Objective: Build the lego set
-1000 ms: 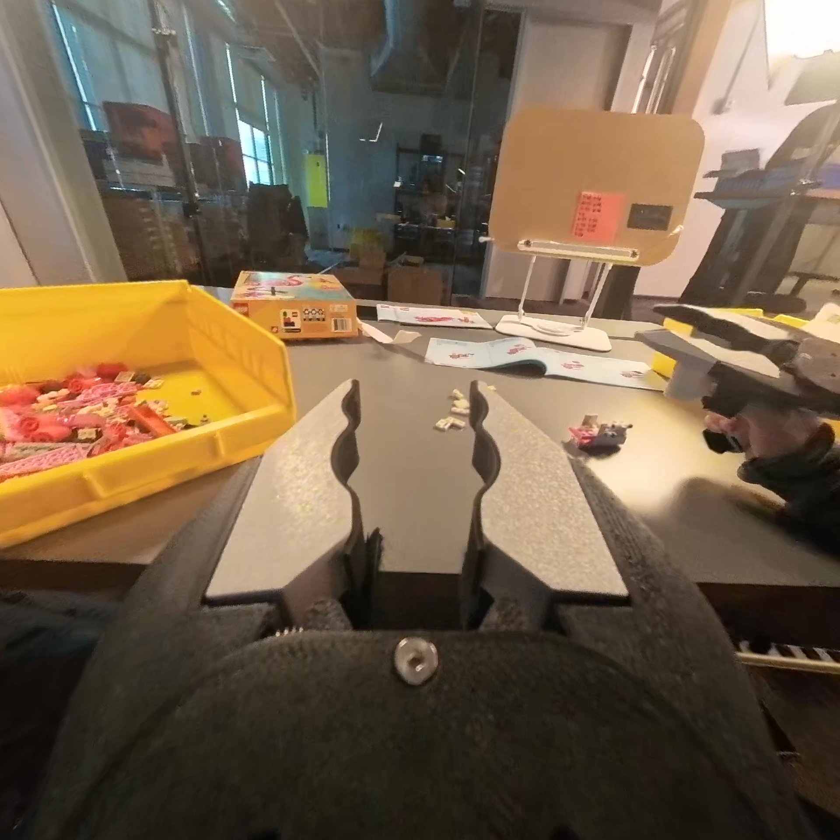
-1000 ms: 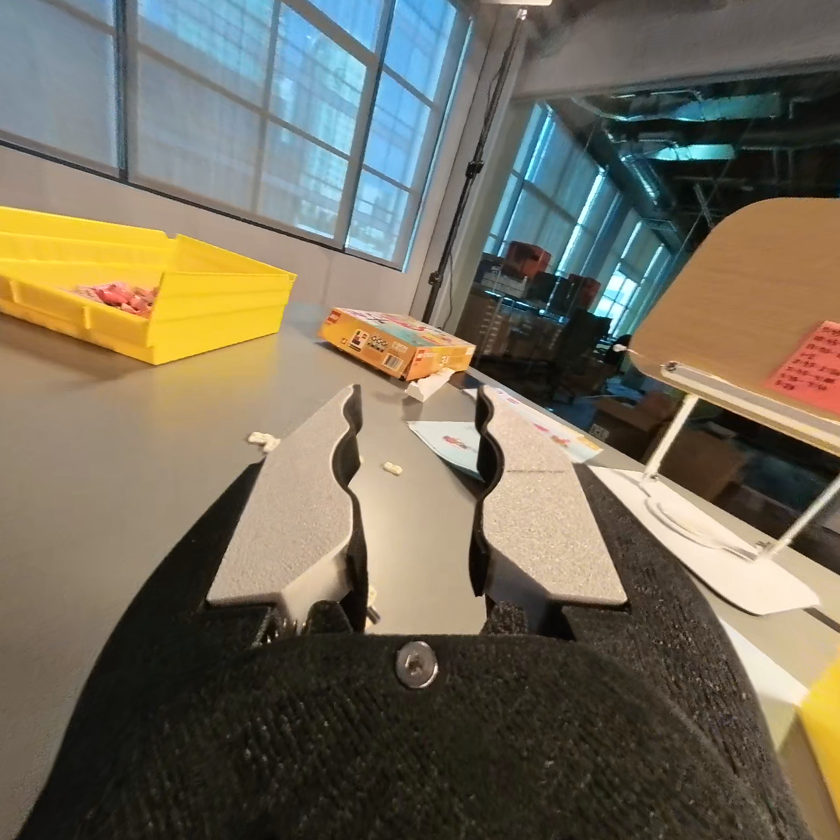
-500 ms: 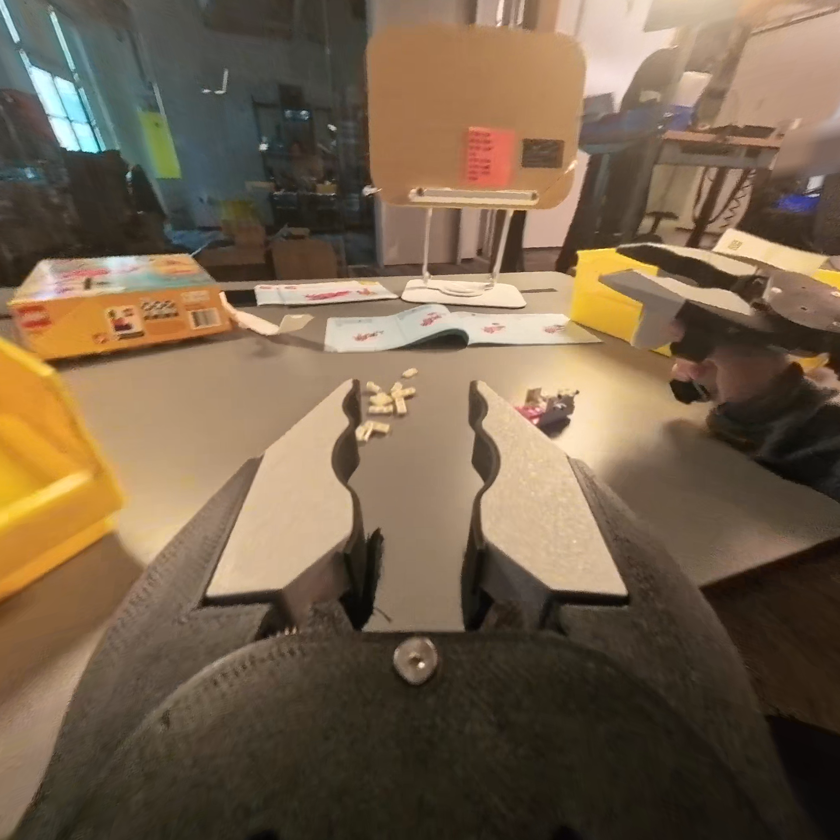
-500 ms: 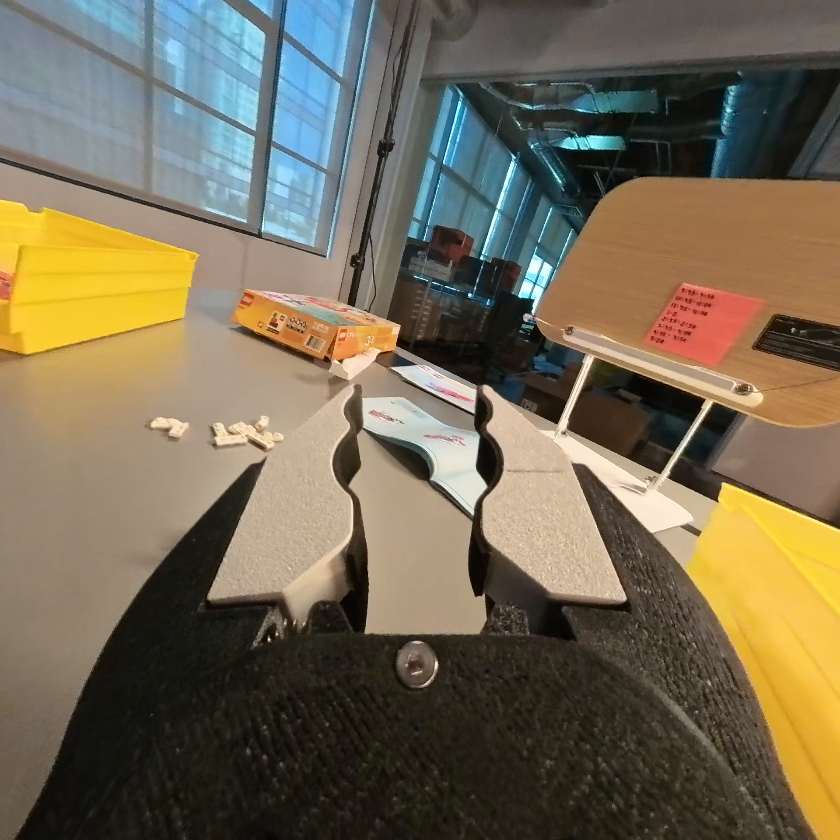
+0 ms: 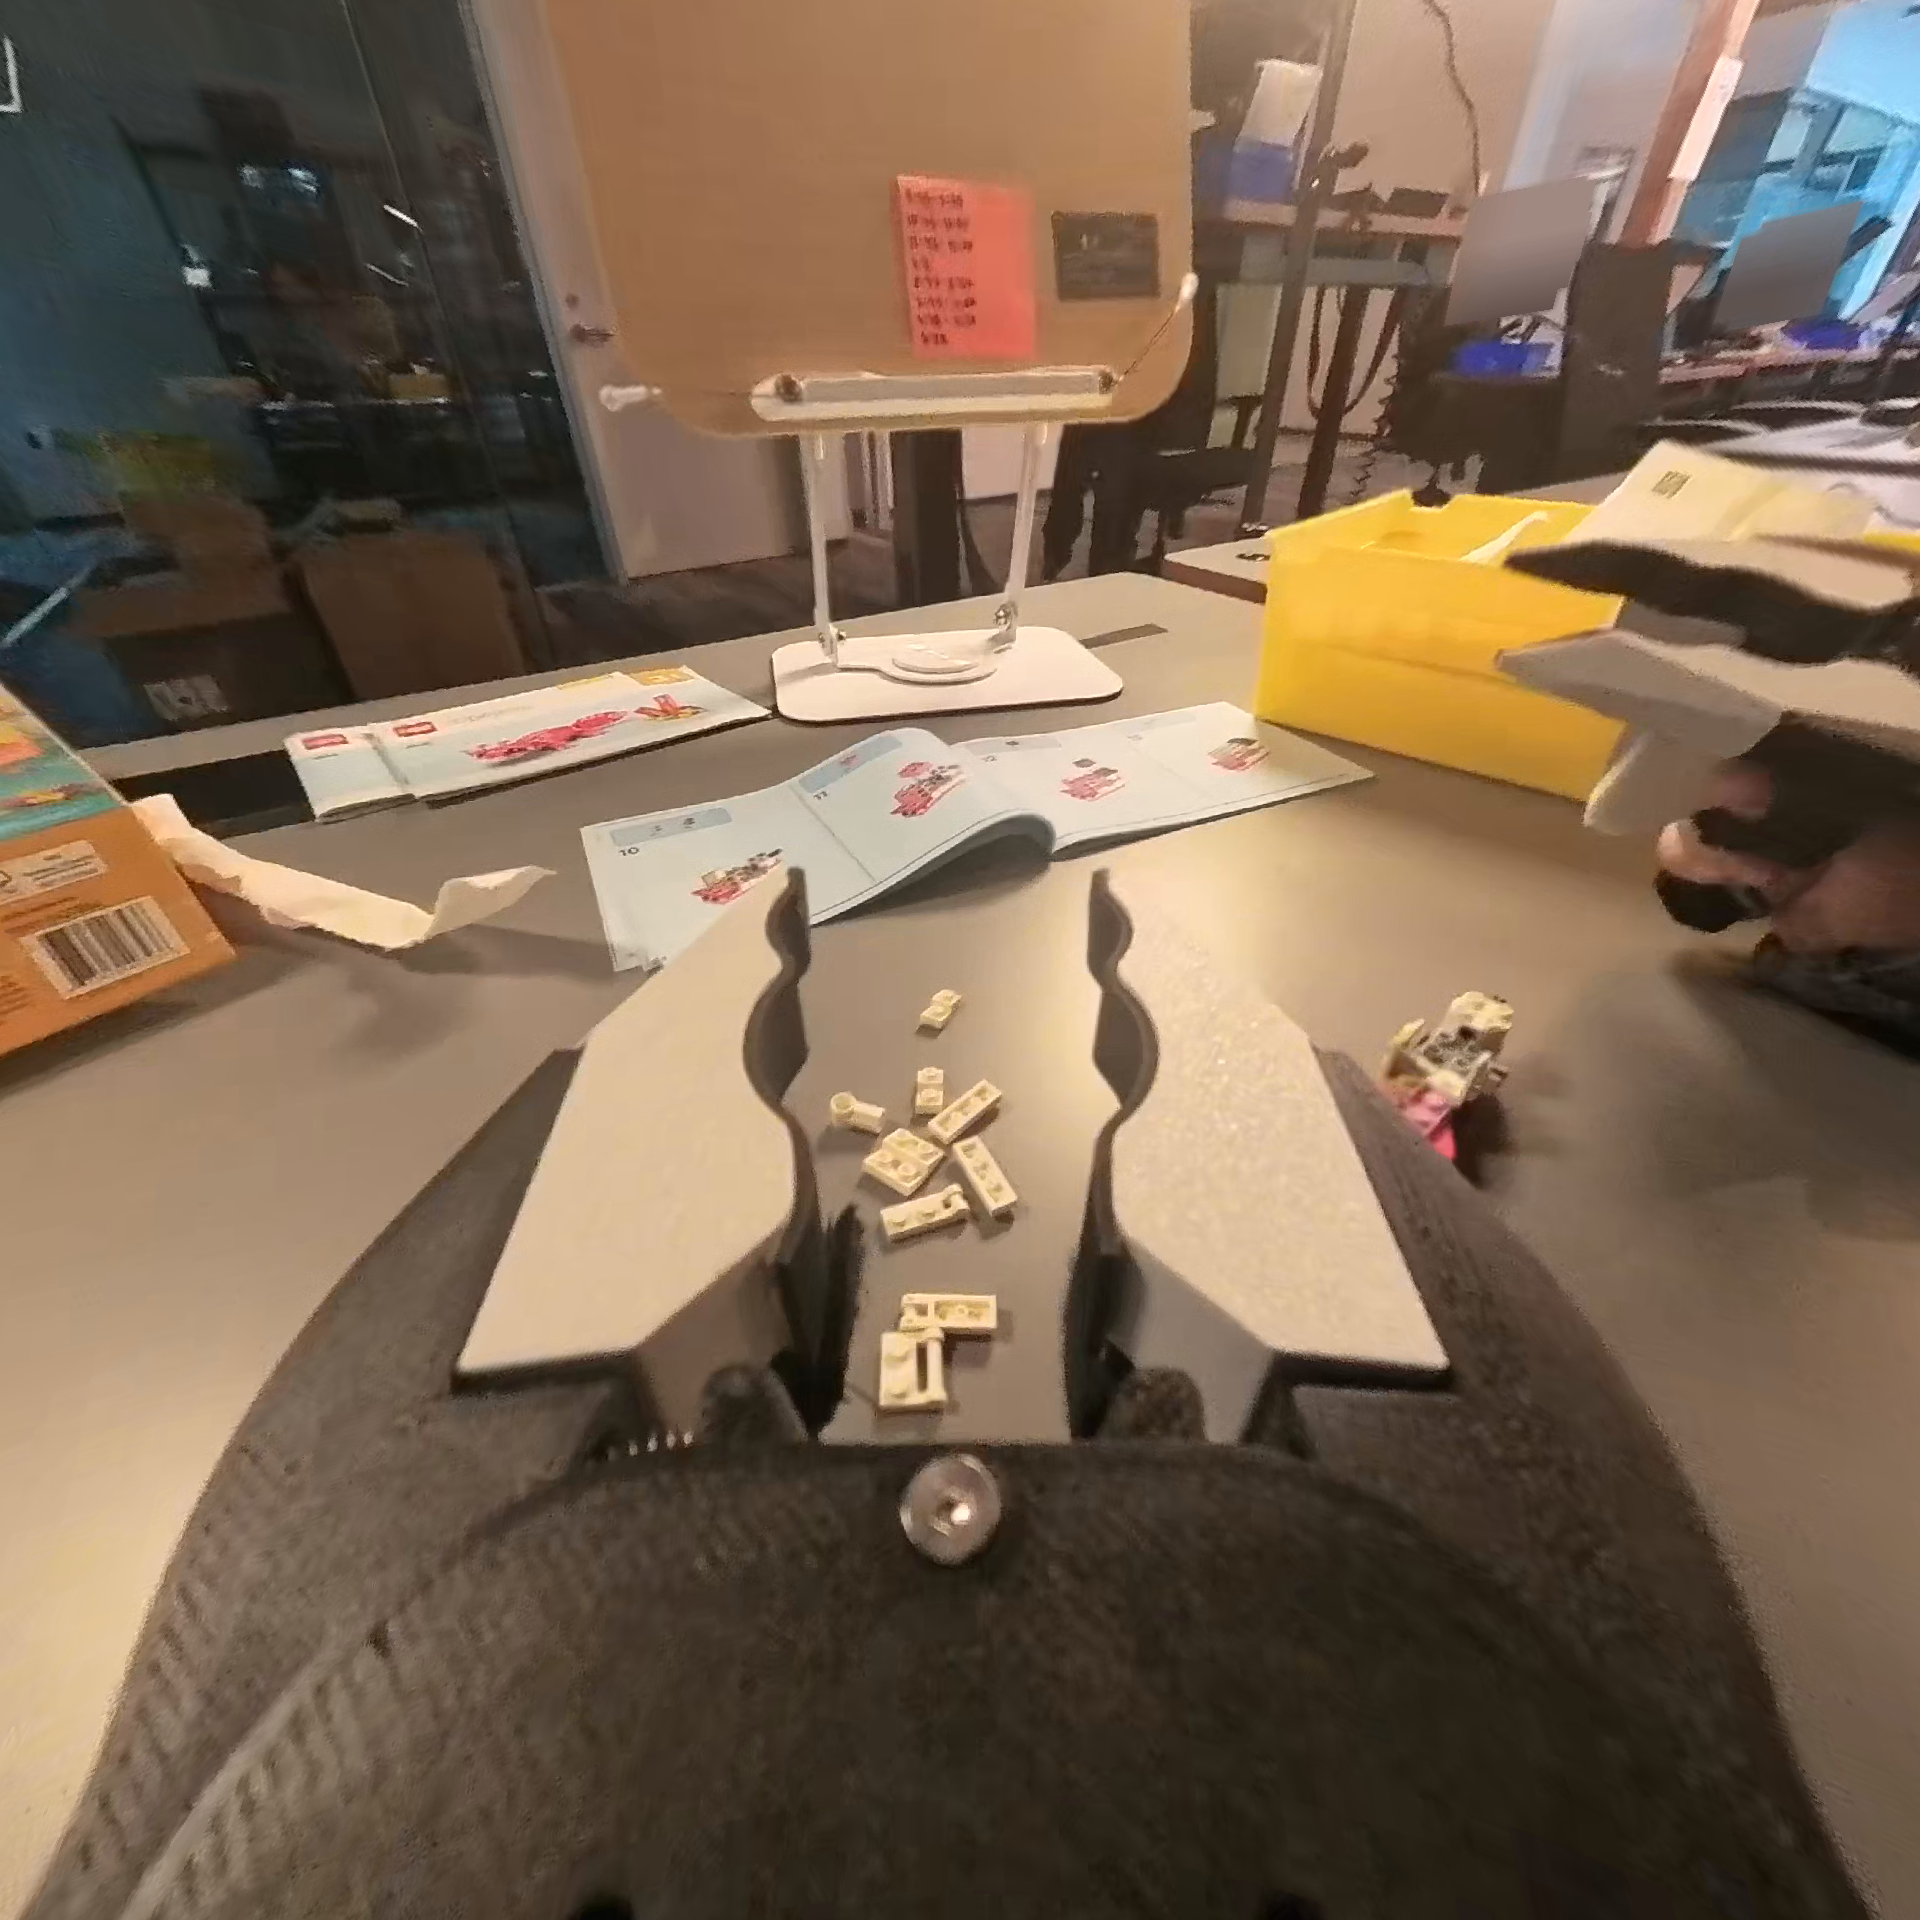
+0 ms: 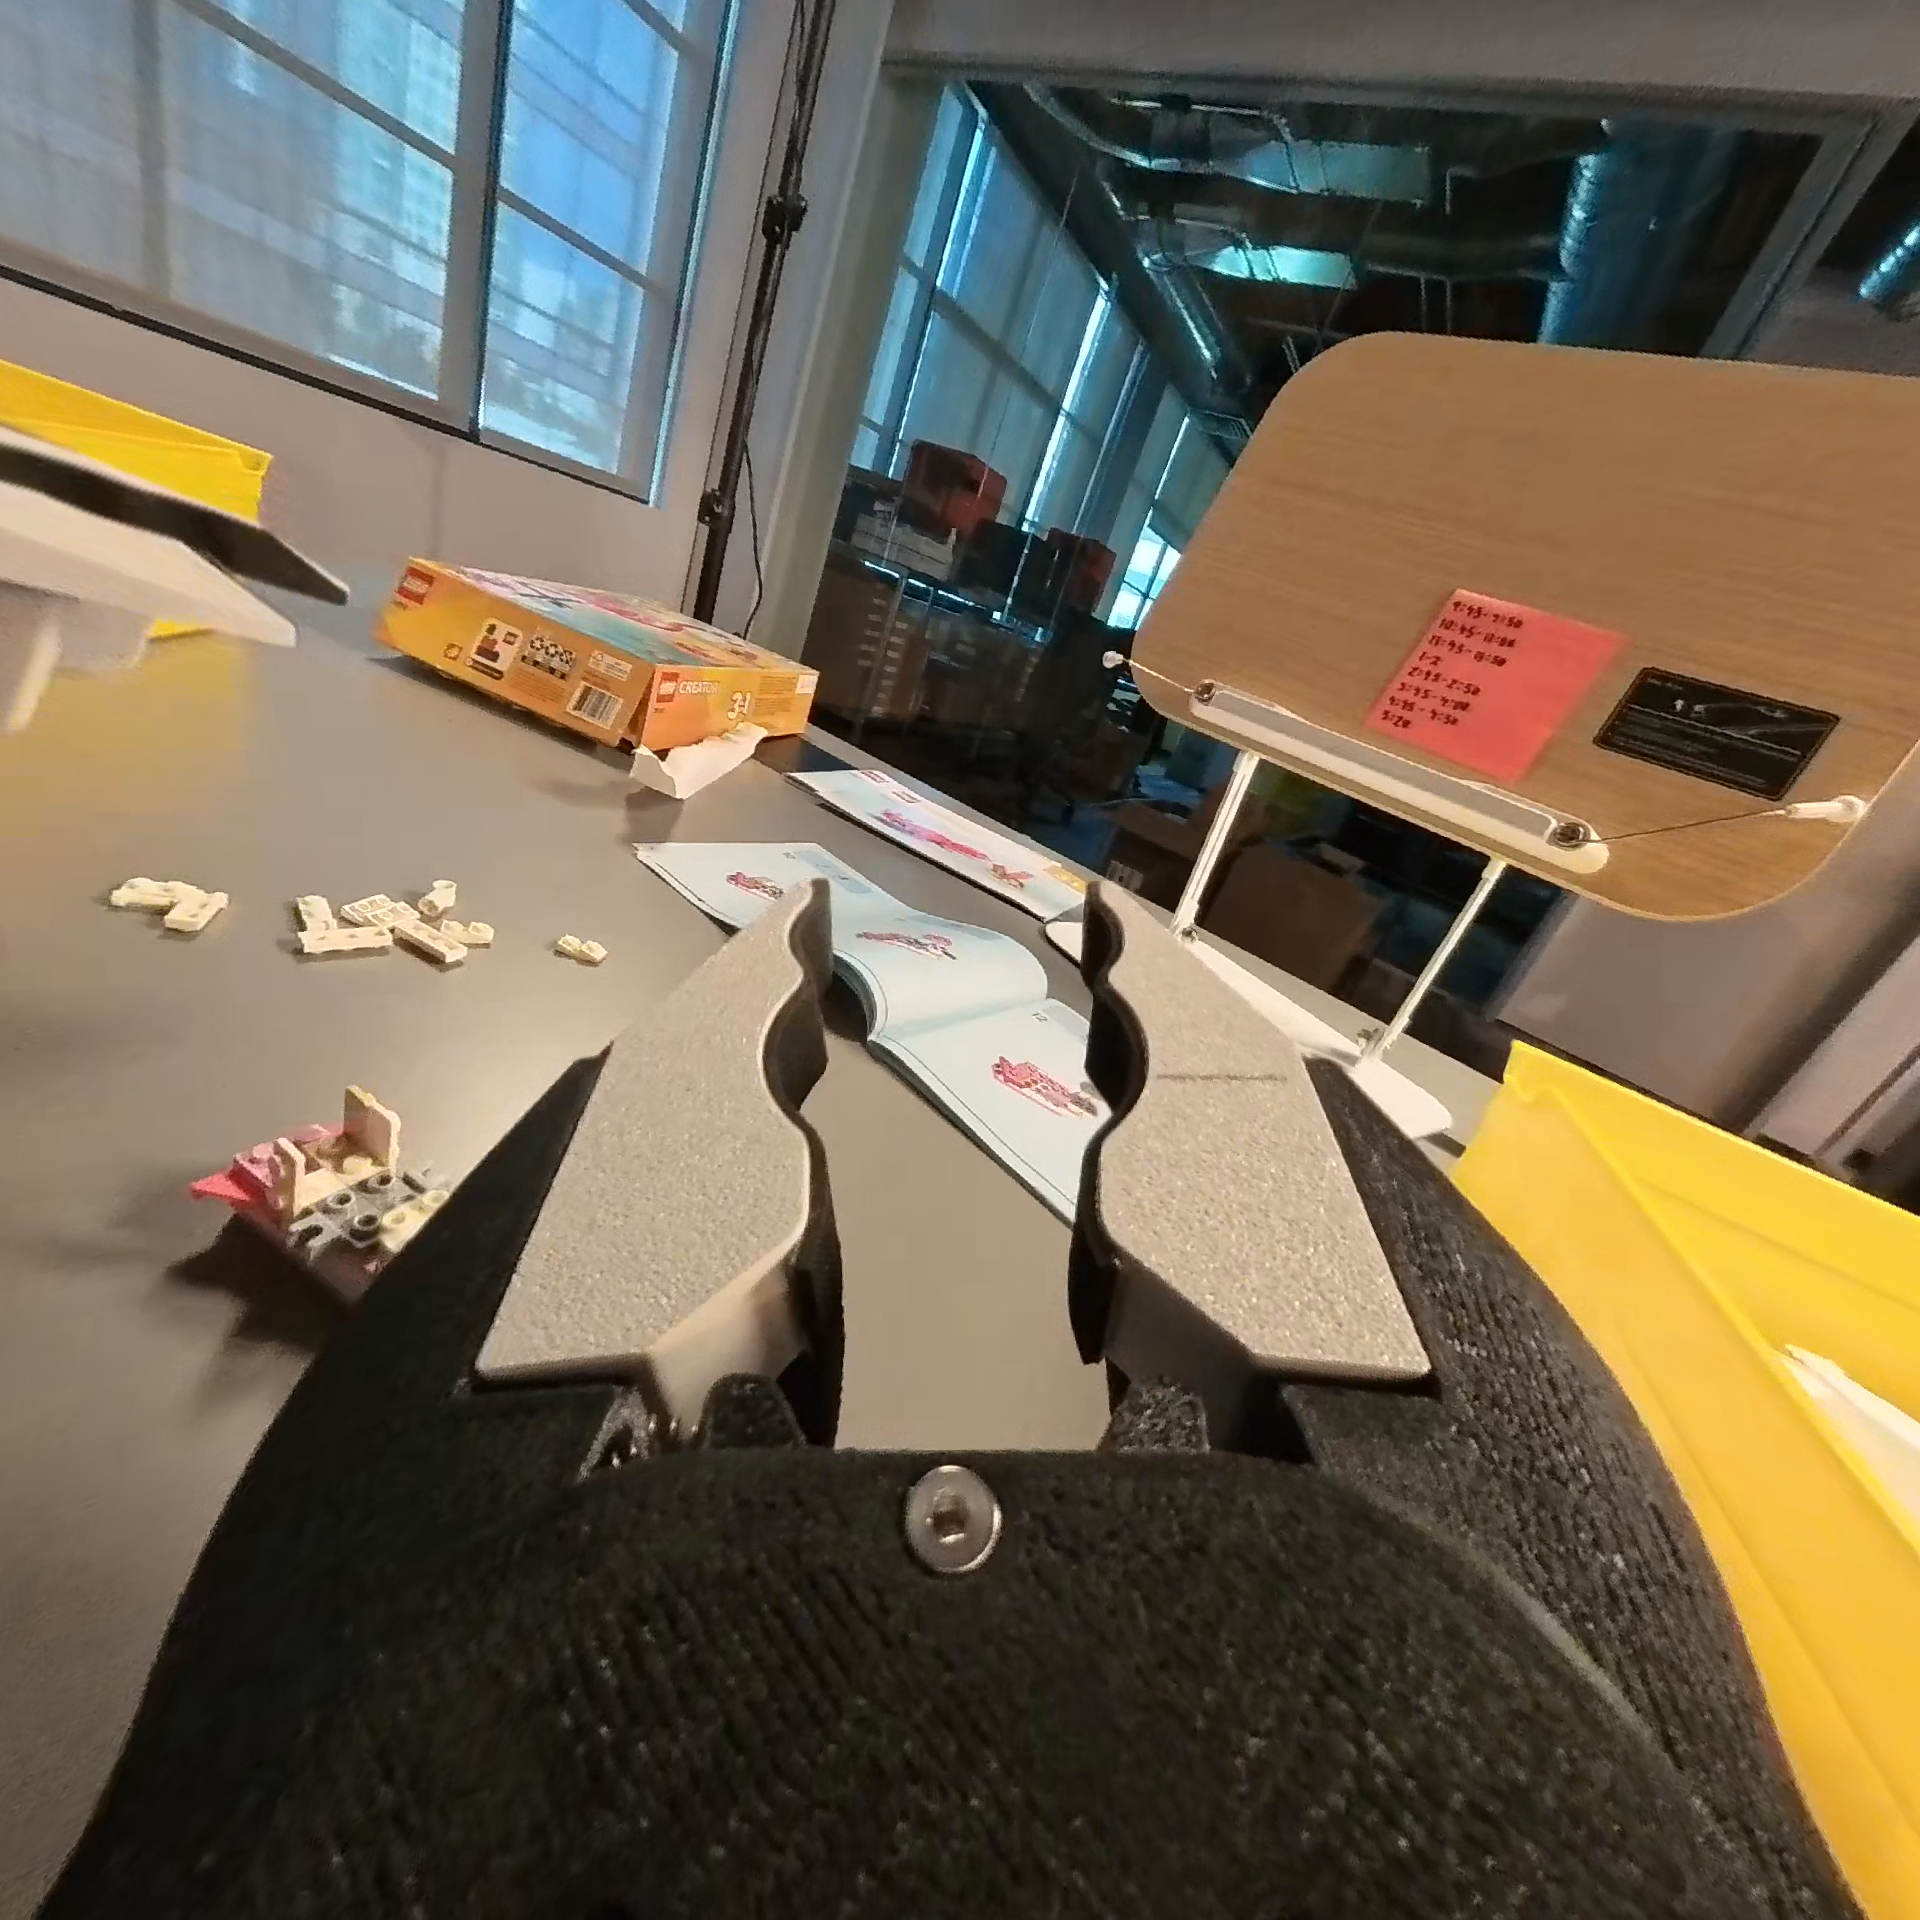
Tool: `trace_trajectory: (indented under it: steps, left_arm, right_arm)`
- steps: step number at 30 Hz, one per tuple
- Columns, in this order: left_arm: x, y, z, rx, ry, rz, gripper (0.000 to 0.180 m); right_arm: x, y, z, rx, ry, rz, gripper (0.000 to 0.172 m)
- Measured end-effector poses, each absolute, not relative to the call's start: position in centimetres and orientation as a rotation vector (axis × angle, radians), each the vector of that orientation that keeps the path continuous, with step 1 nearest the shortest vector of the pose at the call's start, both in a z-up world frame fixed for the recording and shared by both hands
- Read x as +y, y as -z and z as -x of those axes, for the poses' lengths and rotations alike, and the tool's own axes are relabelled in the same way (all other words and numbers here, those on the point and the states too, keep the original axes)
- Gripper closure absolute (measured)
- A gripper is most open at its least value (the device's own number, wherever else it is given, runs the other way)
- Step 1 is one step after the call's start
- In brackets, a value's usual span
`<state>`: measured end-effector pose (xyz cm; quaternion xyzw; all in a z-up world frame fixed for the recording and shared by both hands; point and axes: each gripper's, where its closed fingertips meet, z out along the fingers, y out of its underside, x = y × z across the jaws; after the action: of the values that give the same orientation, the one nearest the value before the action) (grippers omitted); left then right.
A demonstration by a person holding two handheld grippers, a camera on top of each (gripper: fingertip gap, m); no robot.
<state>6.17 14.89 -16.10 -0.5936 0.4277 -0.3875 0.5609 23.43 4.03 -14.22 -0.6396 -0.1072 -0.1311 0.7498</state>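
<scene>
Left wrist view
Left tongs (image 5: 945,914): jaws wide apart, nothing between the pads; held above the grey tabletop (image 5: 312,1091).
Small pieces (image 5: 940,1143): cream flat bricks, loose, scattered on the tabletop, seen between the two fingers but touching neither.
Small model (image 5: 1449,1049): cream and grey top, pink base; on the tabletop just right of the right finger.
Open booklet (image 5: 935,800): pale blue pages with pink pictures, lying flat beyond the fingertips.
Closed booklets (image 5: 499,738): behind it, to the left.
Box (image 5: 83,914): orange cardboard, torn flap, far left.
Book stand (image 5: 883,260): wooden board with pink note, white base.
Yellow bin (image 5: 1423,644): right rear.
Right tongs (image 5: 1683,644): at the right edge, held in a hand (image 5: 1787,852).

Right wrist view
Right tongs (image 6: 951,914): jaws apart, gripping nothing; the open booklet (image 6: 956,997) lies beyond them.
Small pieces (image 6: 384,920): well left of the fingers.
Small model (image 6: 322,1174): just beside the left finger.
Box (image 6: 592,665): left rear.
Yellow bin (image 6: 1662,1247): at the right.
</scene>
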Motion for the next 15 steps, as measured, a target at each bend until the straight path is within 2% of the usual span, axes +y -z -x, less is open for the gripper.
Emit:
trace_trajectory:
  steps: [8,15]
  left_arm:
    - [8.3,17.2,-5.9,1.182,1.031,1.434,0.114]
    - [8.1,11.8,3.7,0.977,0.972,1.445,0.118]
  right_arm:
    - [4.1,13.8,-22.5,-0.264,0.292,1.376,0.126]
    - [4.4,14.5,-22.1,-0.28,0.314,1.393,0.127]
